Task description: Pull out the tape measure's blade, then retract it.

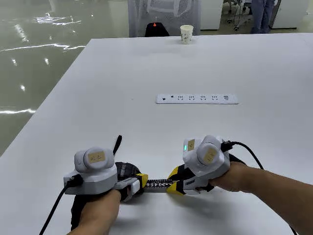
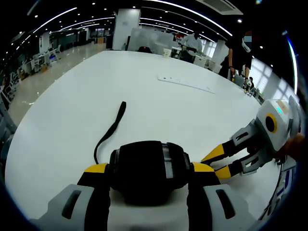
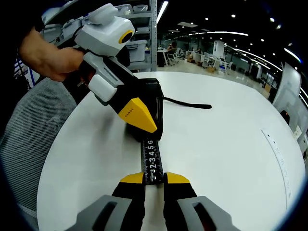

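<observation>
holds the tape measure (image 3: 150,96) in the left gripper (image 2: 149,169), jaws clamped against both sides of its black body. rests it on the table (image 1: 195,63) near the front edge. pinches the end of the blade (image 3: 151,161) in the right gripper (image 3: 154,179), jaws narrow and closed on it. shows a short run of blade out, straight from the body's mouth to the right jaws, numbers up. sets the two grippers tip to tip, near but apart. has the strap (image 2: 113,127) loose on the table beyond the body, a power strip (image 1: 197,99) mid-table, a cup (image 1: 186,34) at the far edge.
</observation>
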A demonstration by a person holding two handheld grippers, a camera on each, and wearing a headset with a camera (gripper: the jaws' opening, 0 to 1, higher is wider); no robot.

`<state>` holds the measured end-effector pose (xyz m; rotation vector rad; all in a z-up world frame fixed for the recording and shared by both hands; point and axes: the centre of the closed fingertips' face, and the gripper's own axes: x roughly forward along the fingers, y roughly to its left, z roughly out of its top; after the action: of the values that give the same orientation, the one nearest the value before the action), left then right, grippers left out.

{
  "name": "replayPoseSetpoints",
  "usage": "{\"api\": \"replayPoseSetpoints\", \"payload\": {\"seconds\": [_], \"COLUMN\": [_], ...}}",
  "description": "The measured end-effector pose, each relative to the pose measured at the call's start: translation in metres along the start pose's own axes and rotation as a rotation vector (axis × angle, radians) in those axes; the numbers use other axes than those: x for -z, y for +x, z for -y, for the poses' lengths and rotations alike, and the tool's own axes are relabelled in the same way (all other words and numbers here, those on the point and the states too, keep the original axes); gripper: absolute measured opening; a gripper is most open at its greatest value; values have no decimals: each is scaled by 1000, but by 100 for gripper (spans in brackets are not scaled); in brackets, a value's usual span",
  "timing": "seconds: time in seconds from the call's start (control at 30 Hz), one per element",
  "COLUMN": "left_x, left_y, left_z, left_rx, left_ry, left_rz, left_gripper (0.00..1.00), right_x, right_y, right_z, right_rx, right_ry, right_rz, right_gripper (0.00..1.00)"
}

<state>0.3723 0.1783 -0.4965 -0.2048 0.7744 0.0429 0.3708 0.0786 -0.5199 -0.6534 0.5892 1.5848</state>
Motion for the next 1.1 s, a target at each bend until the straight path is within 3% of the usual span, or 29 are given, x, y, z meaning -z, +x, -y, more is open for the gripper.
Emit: {"api": "replayPoseSetpoints", "payload": {"seconds": [1.1], "left_x": [-1], "left_y": [0], "left_z": [1], "left_rx": [13], "left_ry": [-16], "left_rz": [-7], "left_gripper": [60], "right_x": [-34], "right_y": [33], "right_z": [-5], "right_rx": [-8], "right_ry": [-28], "right_rz": [37], "right_gripper": [11]}}
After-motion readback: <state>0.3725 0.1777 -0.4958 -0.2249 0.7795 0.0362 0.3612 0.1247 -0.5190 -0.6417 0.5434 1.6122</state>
